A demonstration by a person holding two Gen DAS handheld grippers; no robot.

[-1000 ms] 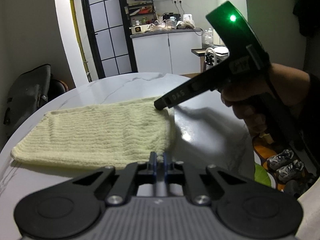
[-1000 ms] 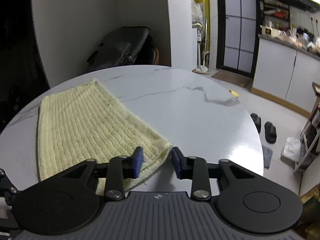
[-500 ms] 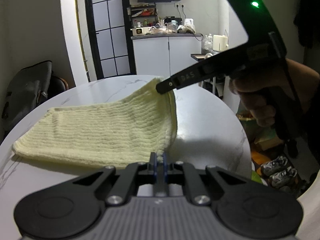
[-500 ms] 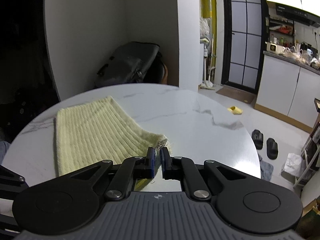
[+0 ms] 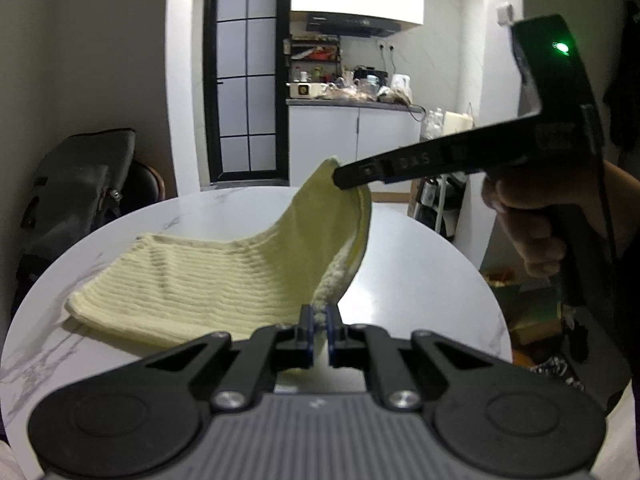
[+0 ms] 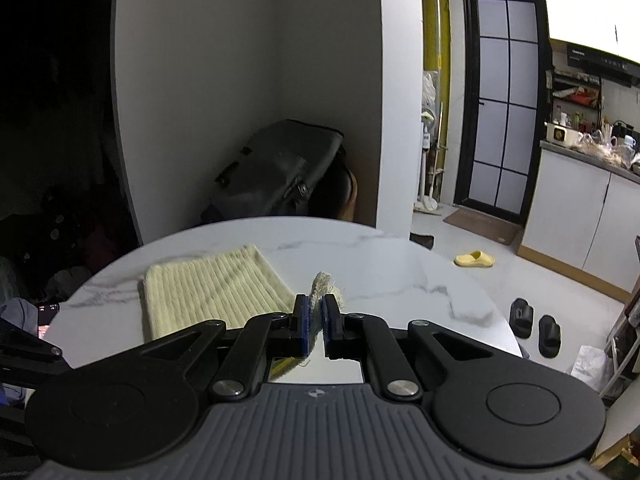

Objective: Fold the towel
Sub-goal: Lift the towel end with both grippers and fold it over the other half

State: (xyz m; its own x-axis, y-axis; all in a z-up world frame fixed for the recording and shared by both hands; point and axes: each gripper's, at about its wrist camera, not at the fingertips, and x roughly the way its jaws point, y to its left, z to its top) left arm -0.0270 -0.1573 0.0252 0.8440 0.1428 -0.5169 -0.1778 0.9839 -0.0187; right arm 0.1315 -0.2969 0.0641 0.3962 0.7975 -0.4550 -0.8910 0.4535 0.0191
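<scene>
A pale yellow ribbed towel [image 5: 208,276] lies on the round white marble table [image 5: 420,276], its right edge lifted. My left gripper [image 5: 319,316] is shut on the towel's near right corner. My right gripper [image 5: 340,178] shows in the left wrist view, shut on the far right corner and holding it high above the table. In the right wrist view the right gripper [image 6: 315,312] pinches a towel corner [image 6: 322,286], and the rest of the towel [image 6: 208,292] lies flat to the left.
A dark bag [image 6: 276,172] rests on a chair beyond the table. White kitchen cabinets [image 5: 352,140] and a black glass door [image 5: 246,80] stand behind. Slippers [image 6: 536,322] lie on the floor to the right of the table.
The right gripper shut on the towel's far right corner and rose with it. The left gripper also lifted its corner, so the right edge now hangs above the table.
</scene>
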